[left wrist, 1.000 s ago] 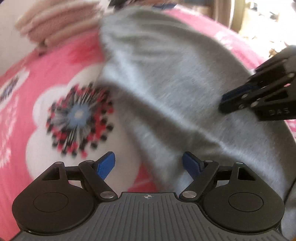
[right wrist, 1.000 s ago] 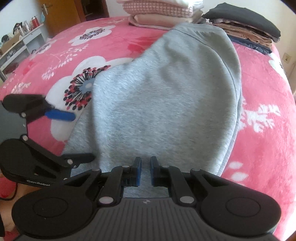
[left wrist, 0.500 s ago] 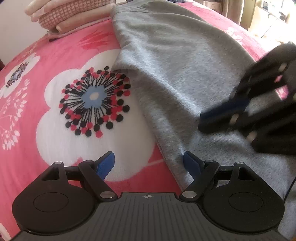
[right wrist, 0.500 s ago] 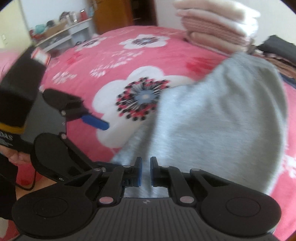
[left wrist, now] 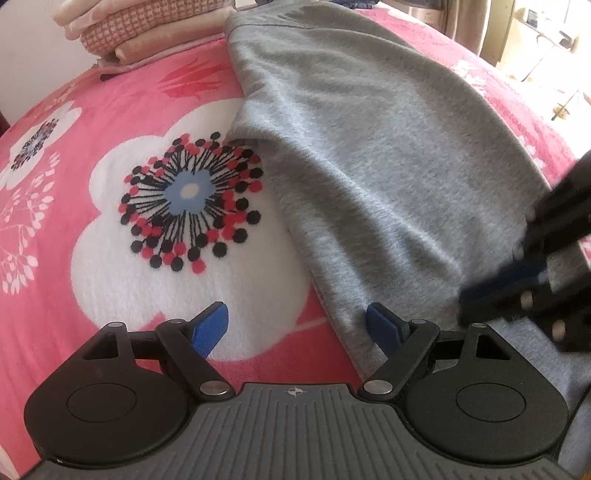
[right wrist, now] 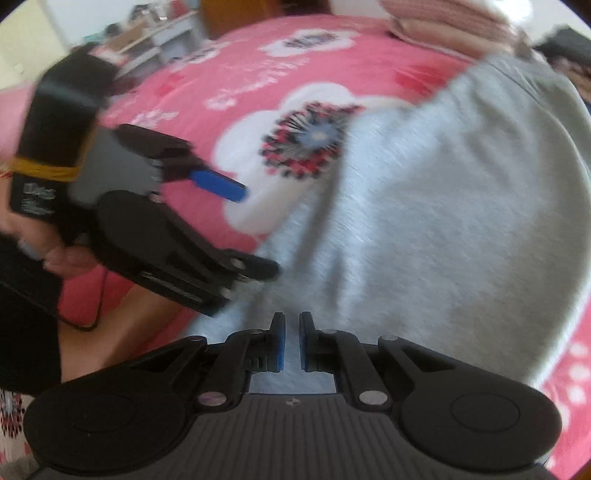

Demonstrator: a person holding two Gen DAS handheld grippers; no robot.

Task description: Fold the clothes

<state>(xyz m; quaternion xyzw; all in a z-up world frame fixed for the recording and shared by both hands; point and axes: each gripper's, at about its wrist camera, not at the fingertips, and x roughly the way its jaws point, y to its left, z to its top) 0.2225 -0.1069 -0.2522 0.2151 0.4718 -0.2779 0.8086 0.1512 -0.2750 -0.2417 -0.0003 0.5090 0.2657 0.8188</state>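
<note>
Pink floral bedspread w/ grey garment; left tongs apart, right tongs clamped on garment edge.

A bed under a pink flowered blanket carried a grey garment spread flat, with folded clothes stacked at its far edge.
</note>
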